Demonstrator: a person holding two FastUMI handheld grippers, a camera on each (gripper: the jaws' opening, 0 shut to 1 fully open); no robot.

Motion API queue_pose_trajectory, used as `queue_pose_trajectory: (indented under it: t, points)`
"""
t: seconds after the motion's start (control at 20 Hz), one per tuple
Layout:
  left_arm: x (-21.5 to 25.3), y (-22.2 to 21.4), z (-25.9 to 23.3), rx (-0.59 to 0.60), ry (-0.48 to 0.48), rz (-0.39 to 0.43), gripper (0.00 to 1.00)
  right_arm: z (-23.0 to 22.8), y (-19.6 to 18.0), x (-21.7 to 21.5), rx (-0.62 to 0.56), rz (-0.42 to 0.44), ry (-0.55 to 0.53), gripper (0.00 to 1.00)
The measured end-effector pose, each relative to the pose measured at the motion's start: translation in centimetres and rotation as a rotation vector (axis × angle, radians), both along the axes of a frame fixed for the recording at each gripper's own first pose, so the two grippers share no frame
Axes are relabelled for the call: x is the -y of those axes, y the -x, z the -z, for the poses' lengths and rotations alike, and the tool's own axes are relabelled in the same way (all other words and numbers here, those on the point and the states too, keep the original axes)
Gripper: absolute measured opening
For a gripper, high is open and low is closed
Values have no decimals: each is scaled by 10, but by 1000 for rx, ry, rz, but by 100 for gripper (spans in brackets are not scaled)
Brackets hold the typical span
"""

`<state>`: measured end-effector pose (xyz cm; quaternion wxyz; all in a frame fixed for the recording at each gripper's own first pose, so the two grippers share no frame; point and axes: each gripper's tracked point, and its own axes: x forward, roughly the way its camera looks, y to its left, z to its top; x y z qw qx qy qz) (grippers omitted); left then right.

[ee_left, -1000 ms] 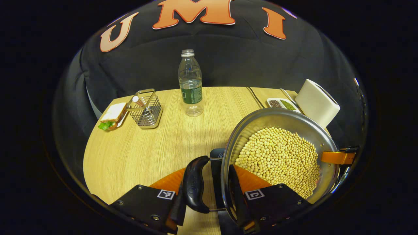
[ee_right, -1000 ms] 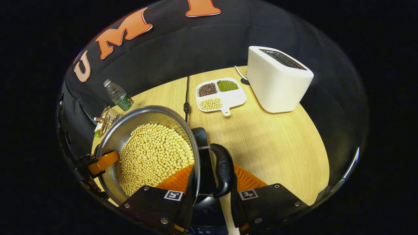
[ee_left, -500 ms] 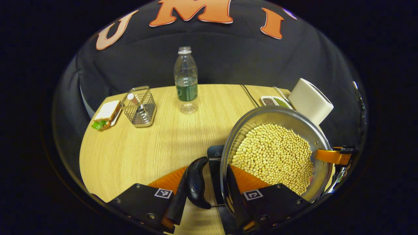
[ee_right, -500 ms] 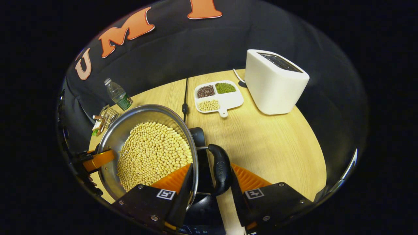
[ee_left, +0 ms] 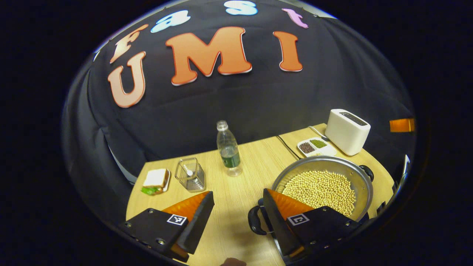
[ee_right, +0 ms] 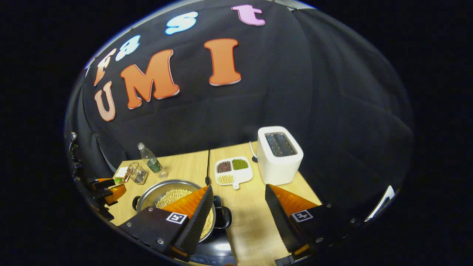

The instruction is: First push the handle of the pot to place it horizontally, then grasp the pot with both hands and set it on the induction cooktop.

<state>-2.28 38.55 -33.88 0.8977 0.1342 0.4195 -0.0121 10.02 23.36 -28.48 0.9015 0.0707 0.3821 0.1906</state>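
Note:
The steel pot (ee_left: pixel 325 163), full of pale beans (ee_left: pixel 321 188), rests level with a black side handle (ee_left: pixel 254 221) at each end. In the right gripper view the pot (ee_right: pixel 153 192) sits on the black induction cooktop (ee_right: pixel 218 245), its near handle (ee_right: pixel 223 218) pointing toward me. My left gripper (ee_left: pixel 237 199) hangs open above and behind the pot's left handle, touching nothing. My right gripper (ee_right: pixel 239 195) is open too, raised above the right handle with nothing between its fingers. The left gripper (ee_right: pixel 105 190) shows at the far left edge.
On the wooden table (ee_left: pixel 225 225) stand a water bottle (ee_left: pixel 229 153), a wire basket (ee_left: pixel 190 175) and a sandwich (ee_left: pixel 155 179). A white toaster (ee_right: pixel 279 155) and a divided bean tray (ee_right: pixel 232 171) are behind the pot, with a black cable (ee_right: pixel 208 166) alongside.
Both grippers were shut on the pot's handles; they have opened, let go and pulled up and back. The pot has gone from tilted in the air to resting on the cooktop.

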Motion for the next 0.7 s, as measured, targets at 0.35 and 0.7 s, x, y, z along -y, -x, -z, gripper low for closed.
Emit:
queue_pose_trajectory:
  t: [0.35, 0.7]
  points:
    - [-12, -46, -164, 287, 84, -63, 83, -135, -25, 77, 309, 75, 51, 94]
    - [-45, -81, -322, 557, 159, -168, 84, -256, -30, 130, 519, 129, 139, 94]
